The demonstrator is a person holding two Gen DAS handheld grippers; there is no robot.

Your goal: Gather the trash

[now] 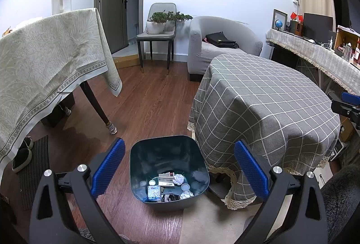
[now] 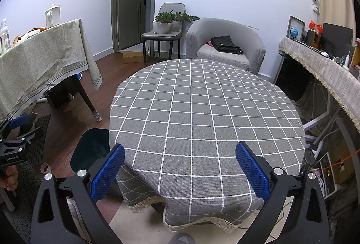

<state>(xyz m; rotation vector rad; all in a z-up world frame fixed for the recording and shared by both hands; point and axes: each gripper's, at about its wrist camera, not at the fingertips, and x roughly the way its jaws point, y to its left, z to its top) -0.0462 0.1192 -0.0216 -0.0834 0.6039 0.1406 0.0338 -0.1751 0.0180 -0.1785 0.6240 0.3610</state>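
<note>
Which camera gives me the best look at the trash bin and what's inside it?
The left wrist view. It looks straight down into the bin between the open left claw, showing crumpled paper, wrappers and small lids at the bottom. The right wrist view shows only part of the bin's dark side beside the checked tablecloth, with no contents visible.

Only "GenRobot.AI" reads, in white print on the black body of the left gripper (image 2: 16,131), left of the checked tablecloth (image 2: 202,120); other print illegible.
</note>
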